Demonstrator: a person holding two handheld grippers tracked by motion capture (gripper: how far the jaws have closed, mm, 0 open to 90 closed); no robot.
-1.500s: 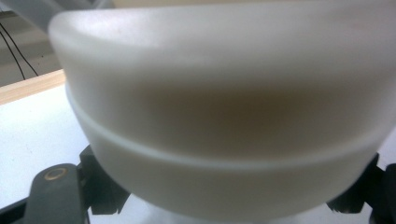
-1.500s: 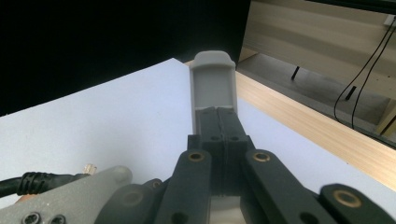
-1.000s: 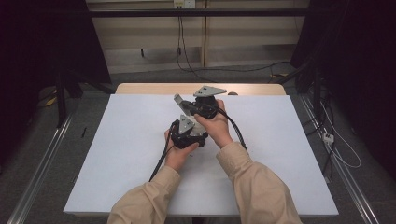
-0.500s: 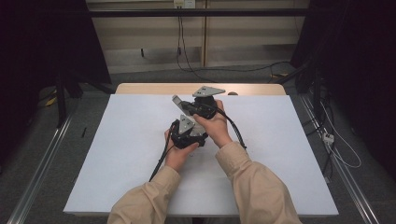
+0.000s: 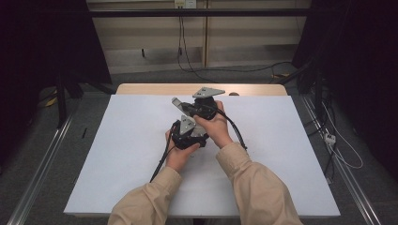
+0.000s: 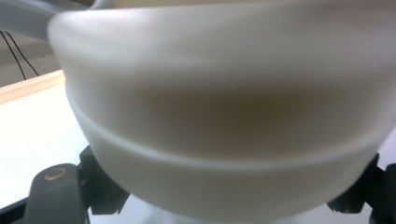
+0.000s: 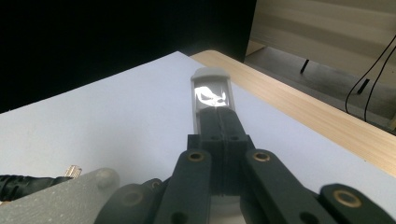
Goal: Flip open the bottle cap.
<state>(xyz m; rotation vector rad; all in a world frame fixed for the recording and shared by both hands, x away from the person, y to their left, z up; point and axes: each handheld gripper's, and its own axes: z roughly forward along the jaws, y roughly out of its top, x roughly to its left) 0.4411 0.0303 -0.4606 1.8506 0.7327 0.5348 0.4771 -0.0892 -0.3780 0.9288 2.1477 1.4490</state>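
Note:
Both hands hold their grippers close together over the middle of the white table top (image 5: 117, 154). My right gripper (image 5: 175, 101) is the farther one, with a grey three-cornered plate (image 5: 208, 91) on top, and it points left. In the right gripper view its jaws (image 7: 211, 91) are shut together with nothing between the grey pads. My left gripper (image 5: 189, 133) lies just nearer, partly under the right hand. In the left gripper view a pale, blurred, rounded surface (image 6: 224, 140) sits right against the camera and hides the jaws. What it is cannot be told.
A wooden strip (image 5: 155, 88) runs along the table's far edge. Black cables (image 5: 162, 159) trail from the grippers across the table. More cables (image 5: 342, 150) lie on the floor at the right. Metal rails (image 5: 42, 173) flank the table.

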